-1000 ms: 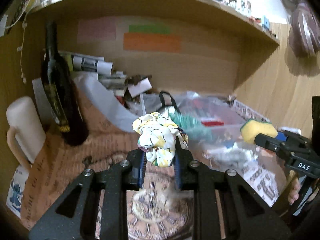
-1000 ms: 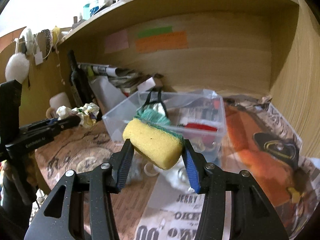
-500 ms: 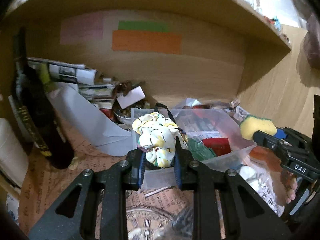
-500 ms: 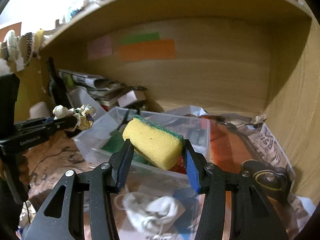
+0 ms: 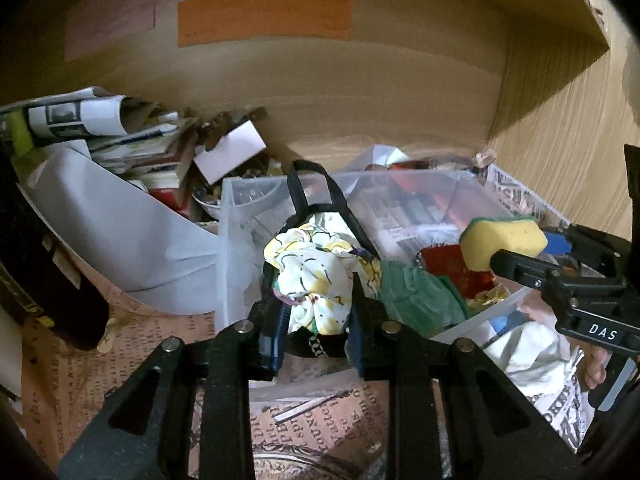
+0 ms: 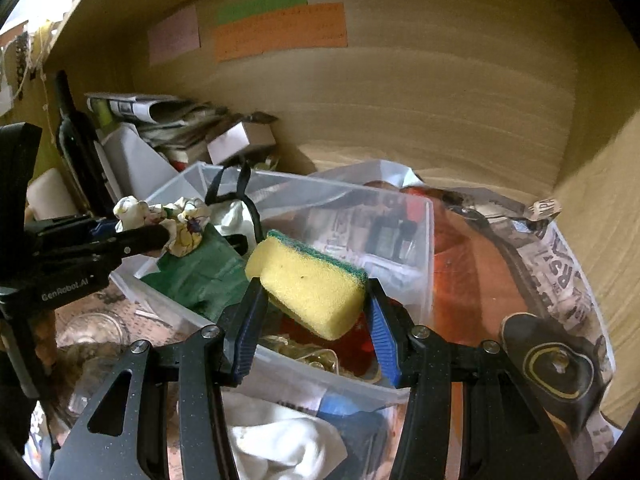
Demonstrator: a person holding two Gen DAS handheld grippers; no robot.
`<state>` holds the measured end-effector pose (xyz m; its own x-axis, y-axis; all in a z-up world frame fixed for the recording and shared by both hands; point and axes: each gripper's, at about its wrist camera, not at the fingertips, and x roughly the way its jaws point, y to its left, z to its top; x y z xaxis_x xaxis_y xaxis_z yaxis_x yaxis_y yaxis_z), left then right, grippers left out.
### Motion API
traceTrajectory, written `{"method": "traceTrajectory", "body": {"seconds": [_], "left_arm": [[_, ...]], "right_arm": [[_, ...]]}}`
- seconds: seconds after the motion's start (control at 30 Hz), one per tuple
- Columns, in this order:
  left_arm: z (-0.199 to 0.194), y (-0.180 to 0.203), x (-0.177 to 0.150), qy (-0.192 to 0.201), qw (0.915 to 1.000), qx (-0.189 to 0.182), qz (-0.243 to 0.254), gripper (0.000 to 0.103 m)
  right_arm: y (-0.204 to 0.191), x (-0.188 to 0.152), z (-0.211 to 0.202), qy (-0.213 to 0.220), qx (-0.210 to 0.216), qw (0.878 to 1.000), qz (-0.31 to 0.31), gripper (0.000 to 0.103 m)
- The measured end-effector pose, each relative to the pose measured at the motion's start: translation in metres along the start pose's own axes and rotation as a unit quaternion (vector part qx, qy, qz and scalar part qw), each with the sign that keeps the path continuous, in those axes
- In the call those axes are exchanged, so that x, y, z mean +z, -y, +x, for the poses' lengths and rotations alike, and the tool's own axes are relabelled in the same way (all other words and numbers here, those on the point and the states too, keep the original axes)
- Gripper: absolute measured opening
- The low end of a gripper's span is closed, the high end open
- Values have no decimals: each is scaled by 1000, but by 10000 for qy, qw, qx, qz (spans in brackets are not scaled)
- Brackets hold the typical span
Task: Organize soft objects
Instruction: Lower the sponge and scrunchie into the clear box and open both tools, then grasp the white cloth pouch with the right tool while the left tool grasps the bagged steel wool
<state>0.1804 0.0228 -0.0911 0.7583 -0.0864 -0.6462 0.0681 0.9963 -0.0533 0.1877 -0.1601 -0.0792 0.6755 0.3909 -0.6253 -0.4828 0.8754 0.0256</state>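
Observation:
A bunched floral cloth (image 5: 316, 272), white with yellow, sits between the pads of my left gripper (image 5: 316, 300), whose jaws are opening; the pads still touch it. It hangs over the near-left corner of a clear plastic bin (image 5: 228, 240). Inside the bin lie a green cloth (image 5: 416, 296), a black strap and something red. My right gripper (image 6: 314, 288) is shut on a yellow sponge (image 6: 308, 284) with a green scouring top, held above the bin's (image 6: 428, 240) front rim. In the right wrist view the left gripper (image 6: 160, 232) and its cloth (image 6: 188, 228) come in from the left.
The bin stands in a wooden shelf nook lined with printed paper. A dark bottle (image 6: 76, 148), a white mug (image 6: 48, 196) and stacked papers (image 5: 80, 120) crowd the left. A white cloth (image 6: 280, 440) lies before the bin. A black heart-marked object (image 6: 552, 364) lies at right.
Both grippers have moved forward and slightly down with their loads, coming over the clear bin. The floral cloth sits a little lower and looser between the left pads.

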Motion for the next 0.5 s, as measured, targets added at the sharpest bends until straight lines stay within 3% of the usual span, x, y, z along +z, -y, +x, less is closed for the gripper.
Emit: {"method": "traceTrajectory", "body": {"seconds": [0.13,0.27,0.37,0.5], "left_arm": [[4,1,-1,-69,10000,-38,35,39],[-1,5,-1,16,9999,37,123,64],[-7,7,-1,90,9998,30,160,68],[-14,6,-2,130,9998,9,128,70]], "right_arm": [[1,0,8,-102,24,9999,-28,48],[1,1,8,-105,-43,9999,-59,52],[1,1,6,-89,-80,9999,-54,66],[-1,0,-1,1,-112,9999,-97,71]]}}
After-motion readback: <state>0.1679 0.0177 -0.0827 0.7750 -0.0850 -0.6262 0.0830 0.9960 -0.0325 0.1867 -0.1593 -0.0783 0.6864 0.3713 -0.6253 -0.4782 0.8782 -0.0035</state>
